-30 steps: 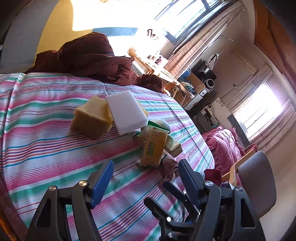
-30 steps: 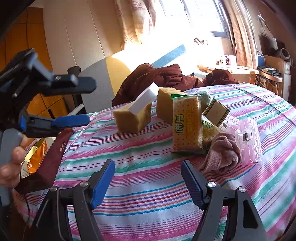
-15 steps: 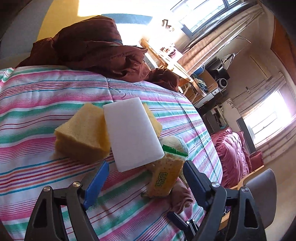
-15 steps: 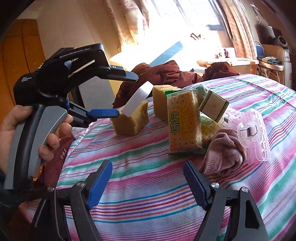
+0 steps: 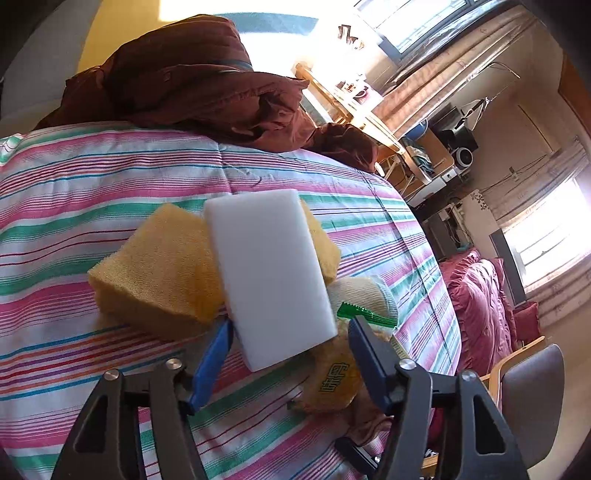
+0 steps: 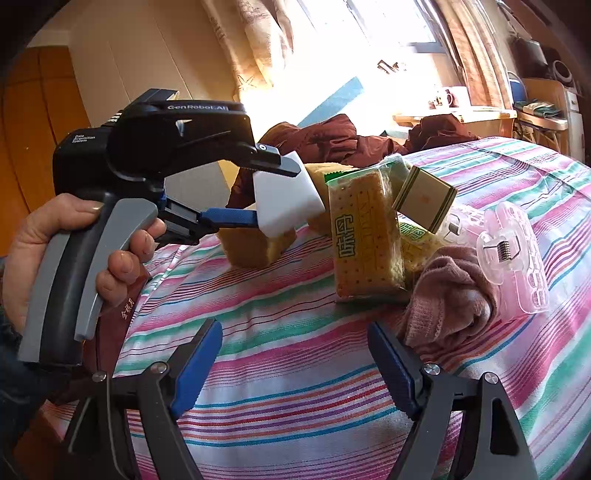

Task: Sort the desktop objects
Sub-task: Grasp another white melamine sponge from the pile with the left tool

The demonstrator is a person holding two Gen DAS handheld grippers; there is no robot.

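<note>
On the striped cloth [image 6: 295, 373], 12 o'clock of the pile: white sponge block [image 5: 271, 275] leans on yellow sponge [image 5: 155, 273] | left gripper [image 5: 290, 341] spread around its near end, not clamped | right gripper [image 6: 295, 356] released, hovering | step, as I judge: grasping block | next: close the fingers squarely, lift clear of cracker pack [image 6: 364, 236].

Sunlit curtained window [image 6: 354, 40], wooden desk [image 6: 458, 114], pale walls [image 6: 155, 55]

Harsh daylight, strong fisheye warp
Blown out to pure white at the far window [image 6: 373, 40] and over the wall [image 5: 258, 11] behind the brown bedding [image 5: 192, 77]; a second glaring window [image 5: 554, 229] at right. Soft shadow beneath the white sponge [image 5: 269, 273]. Sharp at centre, bent and vignetted black toward corners, slightly smeared on the nearest blue fingertips [image 6: 199, 358]
</note>
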